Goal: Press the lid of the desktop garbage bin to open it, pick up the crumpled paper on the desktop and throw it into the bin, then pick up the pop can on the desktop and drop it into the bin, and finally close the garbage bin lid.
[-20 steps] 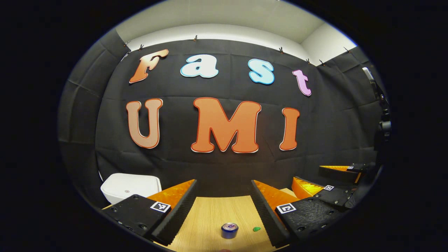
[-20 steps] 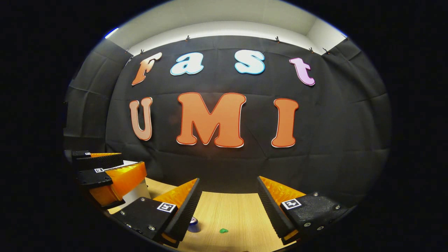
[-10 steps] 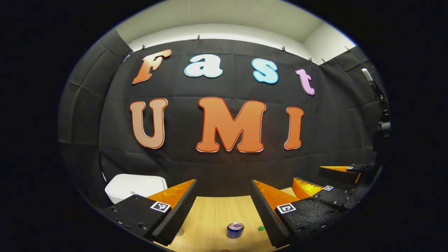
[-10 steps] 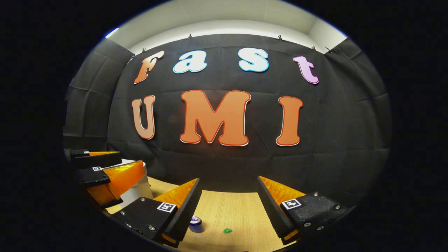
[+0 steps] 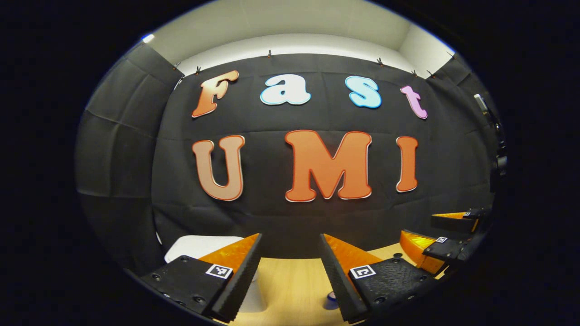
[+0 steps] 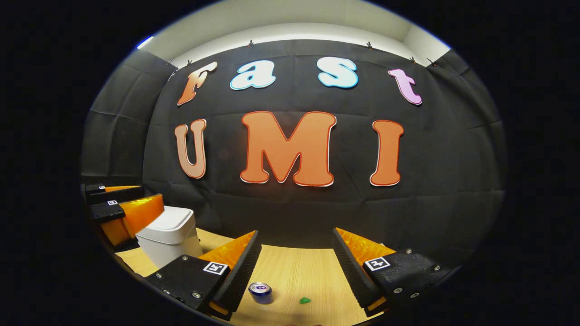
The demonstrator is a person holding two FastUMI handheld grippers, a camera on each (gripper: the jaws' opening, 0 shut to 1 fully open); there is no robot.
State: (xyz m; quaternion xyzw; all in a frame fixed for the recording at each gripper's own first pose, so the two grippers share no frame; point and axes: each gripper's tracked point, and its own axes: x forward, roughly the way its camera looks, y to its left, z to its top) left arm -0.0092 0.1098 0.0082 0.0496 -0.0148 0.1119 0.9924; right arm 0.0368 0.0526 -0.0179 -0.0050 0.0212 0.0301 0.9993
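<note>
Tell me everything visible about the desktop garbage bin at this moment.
The garbage bin is a small white box, plastic-looking, with rounded corners and a slightly domed lid that sits closed. It stands upright on the wooden desktop near the black cloth wall. The left gripper hovers open right beside it; whether they touch cannot be told.

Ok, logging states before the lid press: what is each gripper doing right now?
Left gripper: open, holding nothing.
Right gripper: open, holding nothing.
</note>
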